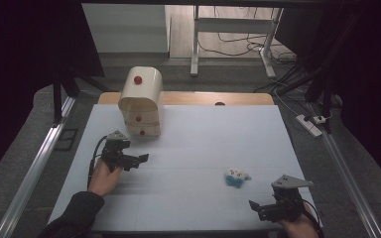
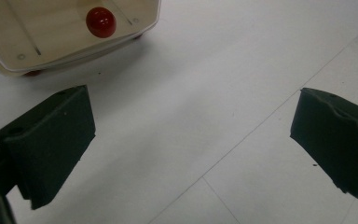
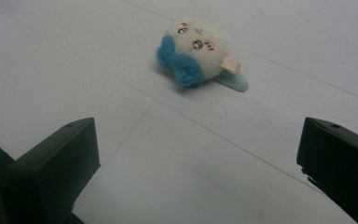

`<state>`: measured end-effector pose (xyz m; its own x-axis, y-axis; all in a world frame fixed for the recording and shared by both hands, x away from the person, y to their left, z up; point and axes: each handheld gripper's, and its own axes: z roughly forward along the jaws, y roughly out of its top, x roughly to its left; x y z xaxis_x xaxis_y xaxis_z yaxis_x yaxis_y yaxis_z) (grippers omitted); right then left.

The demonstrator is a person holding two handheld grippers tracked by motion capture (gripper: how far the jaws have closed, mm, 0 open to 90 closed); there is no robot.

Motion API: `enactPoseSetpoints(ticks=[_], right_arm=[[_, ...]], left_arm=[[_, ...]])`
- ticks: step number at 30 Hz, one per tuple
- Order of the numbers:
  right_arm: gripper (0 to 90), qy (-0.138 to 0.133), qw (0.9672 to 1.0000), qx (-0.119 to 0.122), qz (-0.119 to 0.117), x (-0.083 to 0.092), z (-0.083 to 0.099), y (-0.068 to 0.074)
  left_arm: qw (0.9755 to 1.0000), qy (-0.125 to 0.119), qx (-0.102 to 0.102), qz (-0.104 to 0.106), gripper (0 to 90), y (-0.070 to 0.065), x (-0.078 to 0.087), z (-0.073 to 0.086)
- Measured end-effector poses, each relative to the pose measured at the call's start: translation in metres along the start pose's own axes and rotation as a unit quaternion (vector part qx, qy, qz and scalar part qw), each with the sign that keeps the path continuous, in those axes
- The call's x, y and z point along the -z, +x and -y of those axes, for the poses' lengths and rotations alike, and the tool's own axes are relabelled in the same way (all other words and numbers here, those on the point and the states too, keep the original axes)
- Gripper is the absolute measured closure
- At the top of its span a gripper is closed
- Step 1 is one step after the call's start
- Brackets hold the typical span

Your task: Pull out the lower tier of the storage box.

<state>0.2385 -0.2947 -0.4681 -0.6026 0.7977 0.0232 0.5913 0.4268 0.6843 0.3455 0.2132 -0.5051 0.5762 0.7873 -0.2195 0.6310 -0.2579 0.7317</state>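
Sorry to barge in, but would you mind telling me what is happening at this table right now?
A person holds a gripper in each hand over a white table. The left gripper, jaws wide open, sits just in front of a small wooden drawer chest with red knobs. The right gripper, also open, points toward a small white and blue plush toy lying on the table. Neither gripper holds or touches anything.

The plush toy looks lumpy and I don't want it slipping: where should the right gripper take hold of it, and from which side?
Likely across the round white body of the plush toy, coming from the right gripper side with its open jaws straddling it; the flat tags poking out offer little to pinch.
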Motion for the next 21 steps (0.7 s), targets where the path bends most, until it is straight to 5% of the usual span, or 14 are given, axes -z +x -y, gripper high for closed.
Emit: enactPoseSetpoints(ticks=[21], right_arm=[[0.0, 0.006, 1.0, 0.003, 0.0, -0.001, 0.0, 0.001]], left_arm=[[0.9988, 0.012, -0.001, -0.048, 0.9, 0.012, -0.019, -0.019]])
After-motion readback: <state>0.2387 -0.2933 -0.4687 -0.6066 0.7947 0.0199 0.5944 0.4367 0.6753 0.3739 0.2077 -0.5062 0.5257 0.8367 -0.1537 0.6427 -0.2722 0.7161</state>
